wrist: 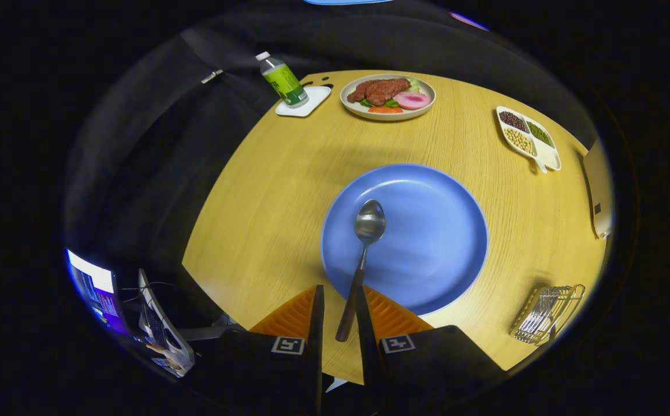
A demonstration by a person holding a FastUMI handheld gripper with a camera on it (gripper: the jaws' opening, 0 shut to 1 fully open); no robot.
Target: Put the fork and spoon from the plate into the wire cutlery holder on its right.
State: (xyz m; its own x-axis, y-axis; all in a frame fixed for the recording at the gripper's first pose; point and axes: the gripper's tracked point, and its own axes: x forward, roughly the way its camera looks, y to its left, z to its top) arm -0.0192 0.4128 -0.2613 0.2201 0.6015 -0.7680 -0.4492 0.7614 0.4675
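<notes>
Tool around one spoon over one plate

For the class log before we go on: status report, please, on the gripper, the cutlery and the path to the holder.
Gripper shut on spoon handle, bowl over the plate. Holder to the right, cutlery already inside. Bare table between.

You worked in a staged recording booth, black cloth walls, round wooden tabletop laid for dining, monitor beside it.
</notes>
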